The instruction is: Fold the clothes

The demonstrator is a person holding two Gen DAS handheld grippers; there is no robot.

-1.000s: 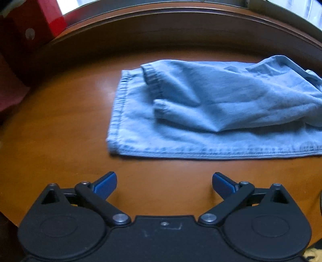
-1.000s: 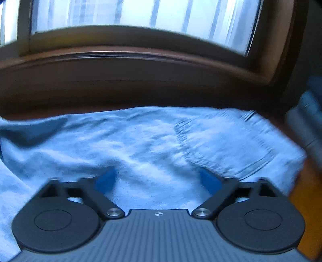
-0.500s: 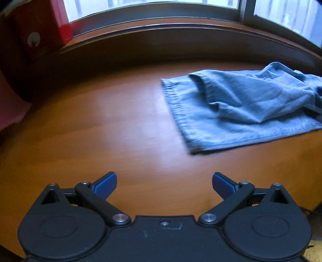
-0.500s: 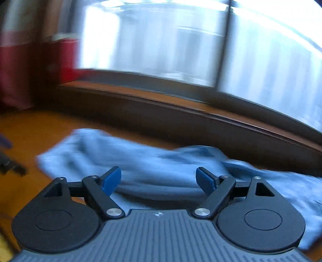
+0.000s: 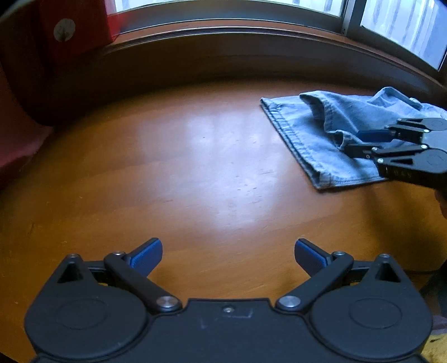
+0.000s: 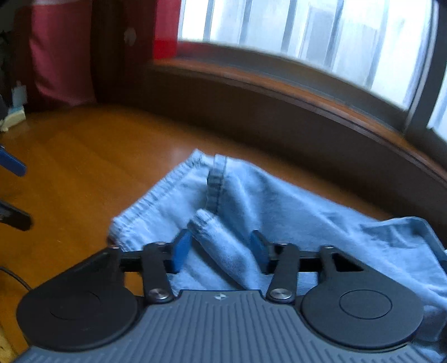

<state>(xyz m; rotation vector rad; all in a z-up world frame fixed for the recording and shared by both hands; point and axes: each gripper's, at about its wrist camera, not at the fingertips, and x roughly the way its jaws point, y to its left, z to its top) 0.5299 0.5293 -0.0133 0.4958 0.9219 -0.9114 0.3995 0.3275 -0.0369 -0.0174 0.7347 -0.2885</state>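
The jeans, pale blue denim, lie at the right edge of the left wrist view, pushed far over from the middle of the frame where they spread a second ago; in the right wrist view they fill the lower middle and right, where a second ago a back pocket faced the camera and now the leg hems do. The lower leg lies flat on the wooden table with its stitched hem toward the left, while the upper leg is rumpled on top of it, its cuff raised into a soft ridge. That ridge of cuff stands between the blue pads of the right gripper, whose jaws are closing around it, narrower than half a second ago; the left pad looks to touch the fabric, the right pad looks a little clear, so no firm pinch shows yet. In the left wrist view the same right gripper reaches in from the right edge over the jeans. The left gripper hangs over bare table at the lower middle of its frame, jaws spread wide with nothing between them, well apart from the denim. A dark wooden sill and a bright window curve across the top, with a red object at the upper left.
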